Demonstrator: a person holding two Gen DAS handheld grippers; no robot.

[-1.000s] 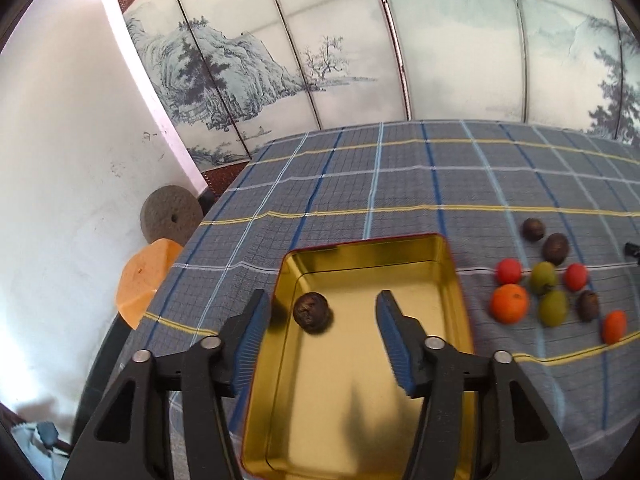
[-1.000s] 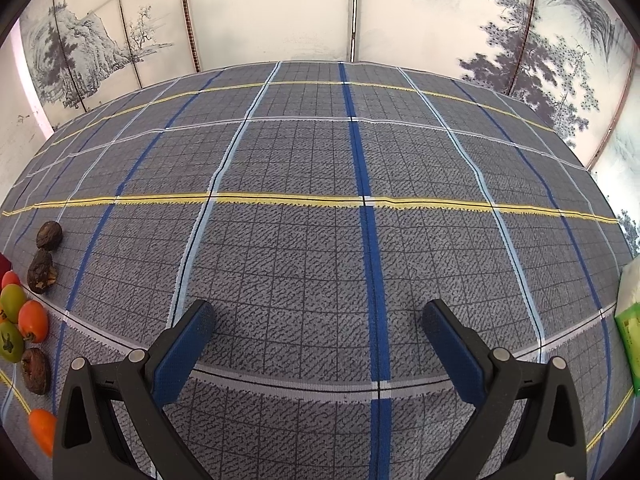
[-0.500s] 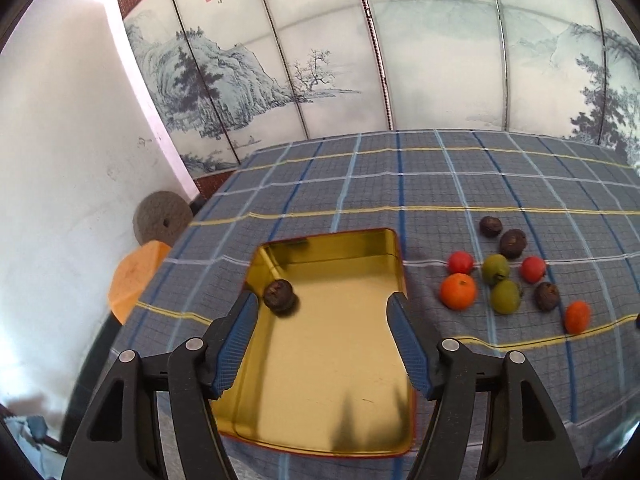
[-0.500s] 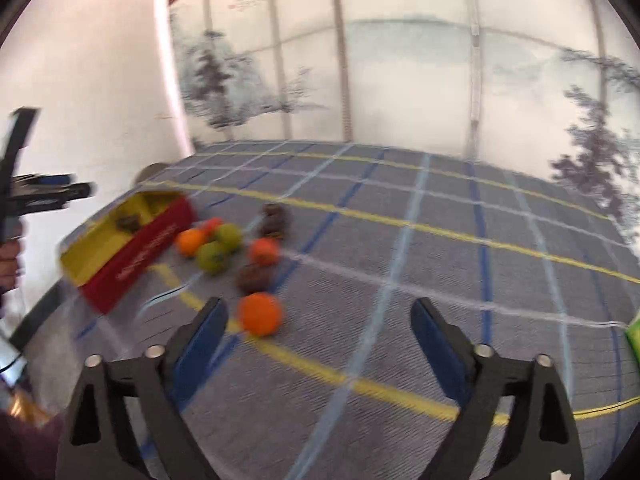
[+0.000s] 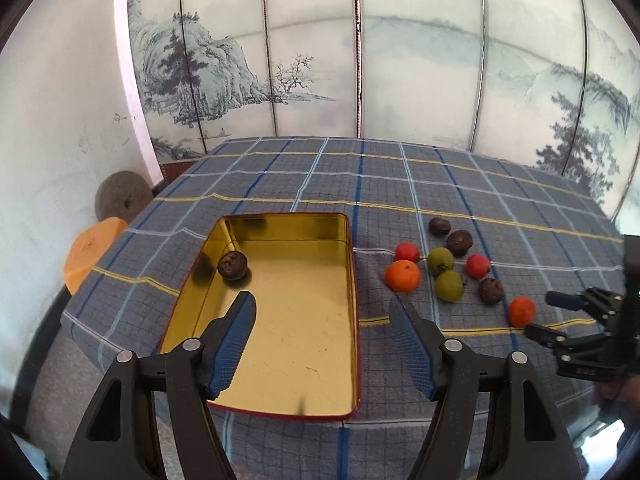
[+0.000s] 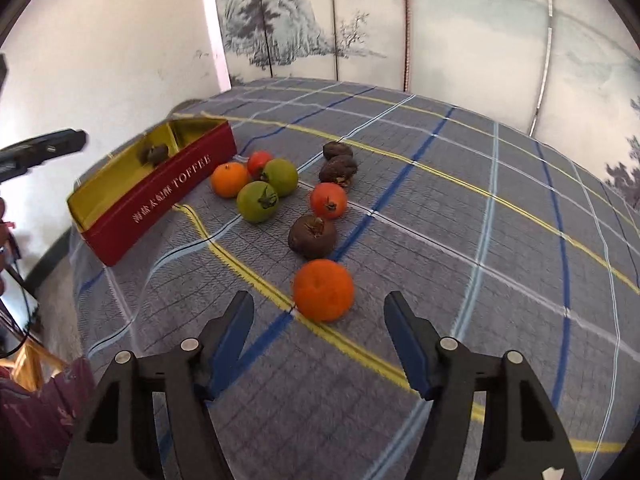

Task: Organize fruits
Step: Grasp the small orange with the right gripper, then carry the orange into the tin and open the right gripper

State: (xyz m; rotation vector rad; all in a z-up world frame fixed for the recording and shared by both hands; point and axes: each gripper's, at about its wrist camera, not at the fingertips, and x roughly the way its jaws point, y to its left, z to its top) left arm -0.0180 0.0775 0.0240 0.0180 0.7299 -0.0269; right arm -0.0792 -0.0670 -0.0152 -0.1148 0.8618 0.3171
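Over the tin [image 5: 352, 280], the left gripper [image 5: 322, 310] is held with fingers wide, empty; one brown fruit [image 5: 232, 265] lies inside. Right gripper [image 6: 318, 312], fingers wide, is aimed at an orange [image 6: 323, 290] on the worktop [image 6: 460, 220]; remaining fruits lie beside the tin.

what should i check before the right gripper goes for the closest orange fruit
1. Right gripper open and unloaded: ok.
2. Nearest orange fruit lined up between the fingers, just ahead: ok.
3. Brown fruit sits right behind it; clearance from a knock: cannot tell.
4. Tin has room, holding only one brown fruit: ok.
5. Left gripper open but hovering over the tin, in the drop path: not ok.
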